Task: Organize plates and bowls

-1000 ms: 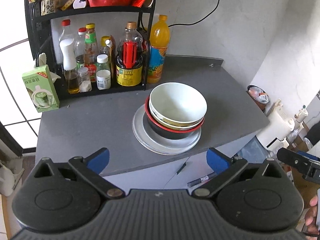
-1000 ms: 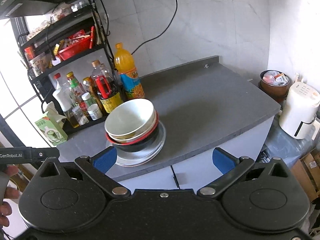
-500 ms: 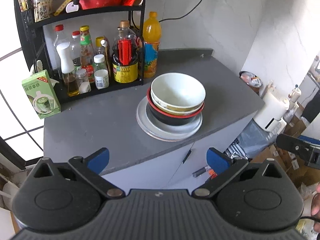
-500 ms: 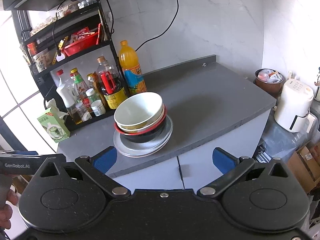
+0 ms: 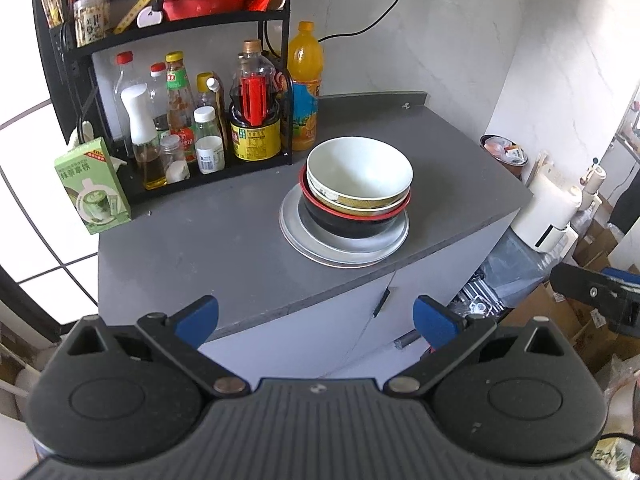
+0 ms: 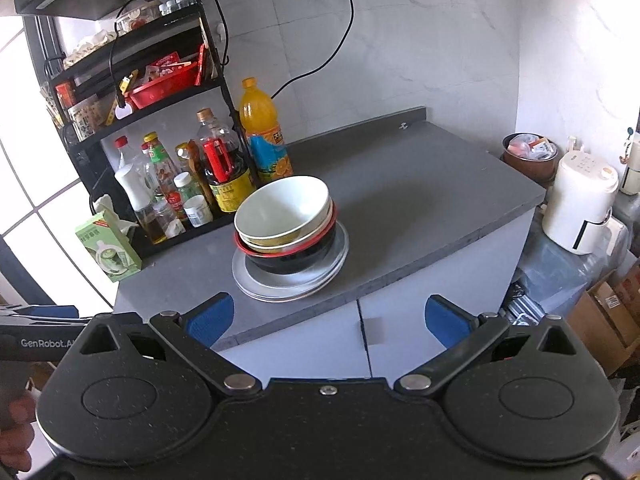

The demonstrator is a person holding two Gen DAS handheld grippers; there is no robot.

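Observation:
A stack of bowls stands on a grey metal plate (image 5: 344, 250) (image 6: 288, 286) near the front edge of the dark grey counter (image 5: 200, 240) (image 6: 400, 200). On top is a white bowl (image 5: 360, 172) (image 6: 280, 208), and under it a black bowl with a red rim (image 5: 352, 224) (image 6: 296, 260). My left gripper (image 5: 316, 320) hangs open well in front of the counter, below its edge, with nothing between its blue pads. My right gripper (image 6: 328, 316) is open too, also back from the counter and holding nothing.
A black rack (image 5: 180, 40) (image 6: 140, 80) with bottles and jars fills the counter's back left. An orange juice bottle (image 5: 306, 84) (image 6: 264, 132) stands beside it, a green carton (image 5: 92, 188) (image 6: 108, 248) at the left edge. A white appliance (image 6: 580, 208) and cardboard boxes (image 6: 608, 320) sit at the right. Cabinet doors (image 6: 340, 344) lie below.
Both grippers have drawn back and away from the counter; the bowl stack looks smaller and the cabinet front has come into view. The stack itself has not moved.

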